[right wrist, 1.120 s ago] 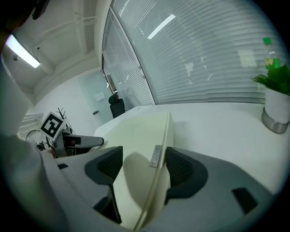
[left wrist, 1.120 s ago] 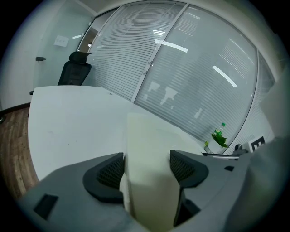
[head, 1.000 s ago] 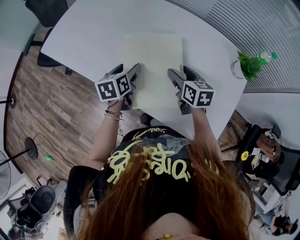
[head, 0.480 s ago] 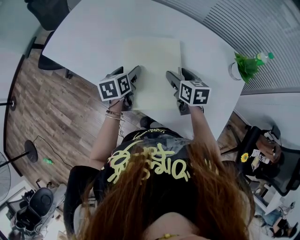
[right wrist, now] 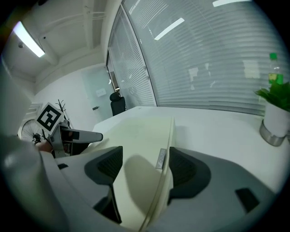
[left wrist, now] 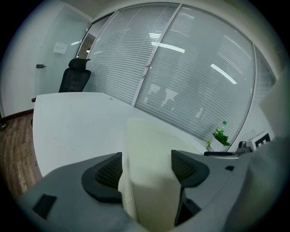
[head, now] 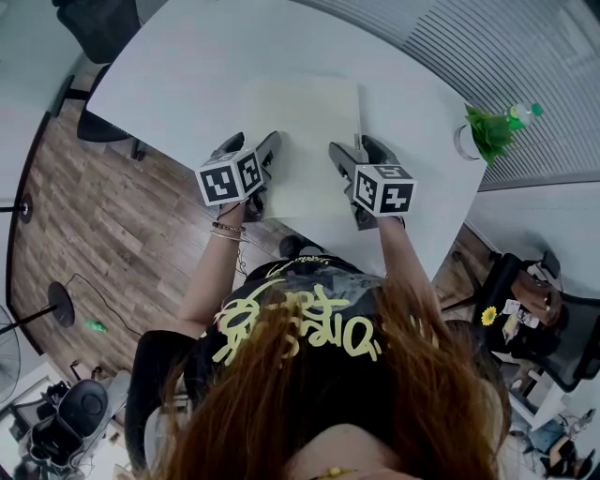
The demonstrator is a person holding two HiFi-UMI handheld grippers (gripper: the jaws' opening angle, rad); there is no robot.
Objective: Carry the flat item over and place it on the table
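Observation:
A flat cream-coloured board is held level over the white table near its front edge. My left gripper is shut on the board's left edge, and my right gripper is shut on its right edge. In the left gripper view the board fills the space between the jaws of the left gripper and stretches away over the tabletop. In the right gripper view the board runs between the jaws of the right gripper, bowed a little, with a small metal clip on its rim.
A small potted plant with a green-capped bottle behind it stands at the table's right end. A black office chair sits at the far left. Wood floor lies to the left; another chair stands at lower right.
Both grippers and the board have shifted slightly forward over the table. Their hold on the board is unchanged.

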